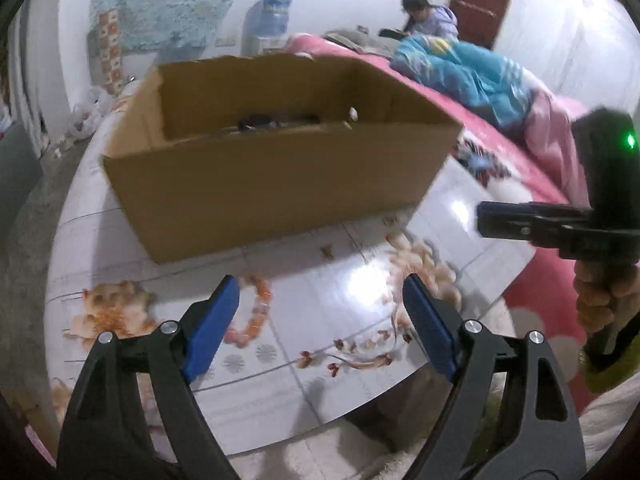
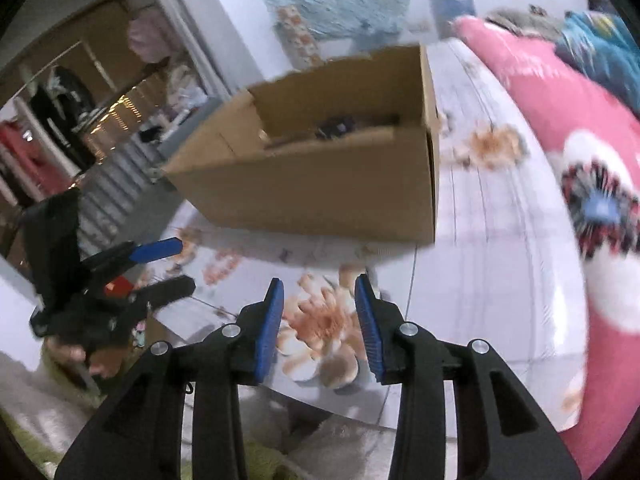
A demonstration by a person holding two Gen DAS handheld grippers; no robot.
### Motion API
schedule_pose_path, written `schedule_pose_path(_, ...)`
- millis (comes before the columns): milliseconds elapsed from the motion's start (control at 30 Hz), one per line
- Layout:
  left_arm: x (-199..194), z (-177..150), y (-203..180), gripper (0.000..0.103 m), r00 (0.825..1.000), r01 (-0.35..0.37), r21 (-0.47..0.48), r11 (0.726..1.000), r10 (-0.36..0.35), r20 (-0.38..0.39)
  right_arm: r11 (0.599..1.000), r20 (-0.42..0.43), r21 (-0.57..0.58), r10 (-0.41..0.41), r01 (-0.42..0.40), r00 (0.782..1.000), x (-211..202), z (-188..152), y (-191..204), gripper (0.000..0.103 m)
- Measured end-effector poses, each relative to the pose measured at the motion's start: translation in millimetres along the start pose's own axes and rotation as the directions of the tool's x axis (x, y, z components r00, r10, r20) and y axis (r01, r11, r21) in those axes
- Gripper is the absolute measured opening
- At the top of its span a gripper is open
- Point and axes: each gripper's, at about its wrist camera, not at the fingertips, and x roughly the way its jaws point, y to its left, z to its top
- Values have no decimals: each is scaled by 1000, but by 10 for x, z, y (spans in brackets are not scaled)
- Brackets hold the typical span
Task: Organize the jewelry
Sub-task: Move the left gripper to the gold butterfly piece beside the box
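Note:
An open cardboard box (image 1: pixel 276 168) stands on a white flower-printed table top (image 1: pixel 304 364); dark items lie inside it (image 1: pixel 276 120). A string of orange-pink beads (image 1: pixel 256 316) lies on the table in front of the box, just beyond my left gripper's left finger. My left gripper (image 1: pixel 320 292) is open and empty above the table. My right gripper (image 2: pixel 319 292) is open and empty, its jaws closer together, in front of the box (image 2: pixel 320 184). The right gripper shows at the right in the left wrist view (image 1: pixel 520 224). The left gripper shows open at the left in the right wrist view (image 2: pixel 168 268).
A bed with a pink cover (image 2: pixel 560 96) and a blue quilt (image 1: pixel 472 68) borders the table on the right. A person (image 1: pixel 428 16) sits at the far end of the bed. A water dispenser (image 1: pixel 268 20) stands against the back wall. A clothes rack (image 2: pixel 52 112) stands at the left.

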Motion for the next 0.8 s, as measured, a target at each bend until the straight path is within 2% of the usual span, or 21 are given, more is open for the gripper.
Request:
schedule_pose_path(67, 102, -27, -64, 79, 1000, -25, 33, 999, 25, 5, 1000, 0, 11, -11, 11, 1000, 92, -36, -4, 37)
schedule_pose_path(233, 311, 26, -113, 58, 999, -39, 73, 997, 37, 19, 1000, 7, -4, -24, 24, 1000, 303, -31, 30, 36)
schedule_pose_path(400, 536, 74, -178, 37, 999, -46, 124, 991, 46, 3, 1000, 5, -2, 9, -9, 1000, 438, -11, 14, 34)
schedule_pose_path(500, 651, 94, -210, 29, 998, -64, 155, 986, 67, -13, 1000, 7, 3, 31, -31, 1000, 484, -9, -33, 33)
schedule_pose_path(800, 861, 128, -211, 18, 995, -74, 180, 981, 86, -58, 997, 18, 23, 72, -72, 997, 538, -10, -122, 33)
